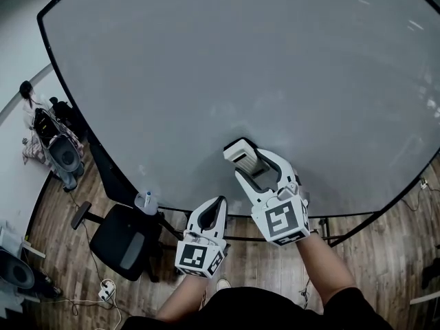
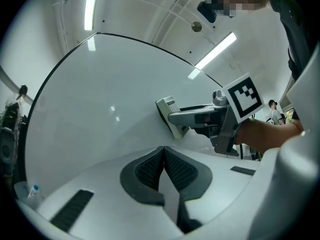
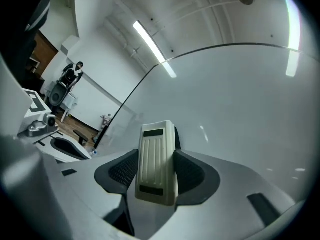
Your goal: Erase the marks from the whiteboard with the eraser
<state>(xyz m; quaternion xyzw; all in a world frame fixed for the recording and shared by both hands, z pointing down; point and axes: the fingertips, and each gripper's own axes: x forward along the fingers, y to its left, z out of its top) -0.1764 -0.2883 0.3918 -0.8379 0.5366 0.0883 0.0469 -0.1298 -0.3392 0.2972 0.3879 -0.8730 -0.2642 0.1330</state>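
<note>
The right gripper point(image 1: 245, 165) jaws clamp the eraser point(image 3: 157, 160), its wiping face hidden against the whiteboard point(image 1: 240, 60) near the lower edge; the left gripper point(image 2: 164, 158) jaws meet, empty.

Your left gripper point(image 1: 218, 203) and right gripper point(image 1: 247, 165) are smooth white moulded shells, and the left cube point(image 1: 199, 257) and right cube point(image 1: 282, 222) at their rear ends carry black-and-white square markers. The jaws are lined with dark grey pads point(image 2: 149, 170) of fine ribbed texture, and narrow dark slots point(image 2: 72, 210) are set into the white housing on either side. You wear a black top point(image 1: 254, 313), and its dark sleeve point(image 1: 344, 301) on your right arm leaves the forearm uncovered.
</note>
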